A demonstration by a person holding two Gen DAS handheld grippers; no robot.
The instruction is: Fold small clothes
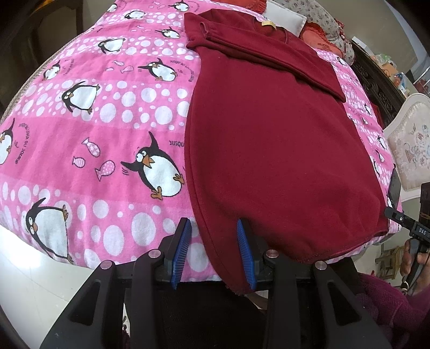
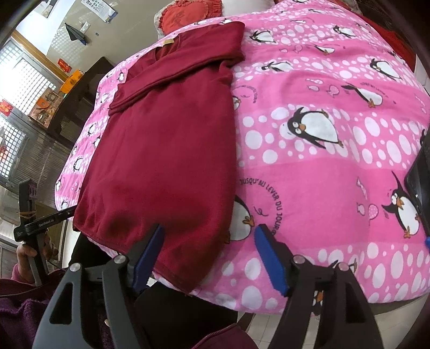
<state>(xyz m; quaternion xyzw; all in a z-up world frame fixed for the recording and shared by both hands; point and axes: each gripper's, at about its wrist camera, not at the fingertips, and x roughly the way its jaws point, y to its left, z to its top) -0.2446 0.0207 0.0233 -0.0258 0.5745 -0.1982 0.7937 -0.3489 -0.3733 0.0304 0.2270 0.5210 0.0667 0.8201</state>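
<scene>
A dark red top (image 1: pixel 268 139) lies flat on the pink penguin blanket (image 1: pixel 94 139), both sides and sleeves folded in, with a tan neck label (image 1: pixel 267 23) at the far end. My left gripper (image 1: pixel 213 252) is open at the near hem, straddling the garment's left bottom corner. In the right wrist view the same top (image 2: pixel 166 150) lies left of centre. My right gripper (image 2: pixel 208 257) is open, straddling the right bottom corner of the hem.
The blanket (image 2: pixel 336 166) covers a table whose near edge drops off just behind both grippers. A floral chair (image 1: pixel 411 150) stands at the right. A dark device (image 2: pixel 422 182) lies at the right edge. Red cushions (image 2: pixel 188 13) lie beyond the collar.
</scene>
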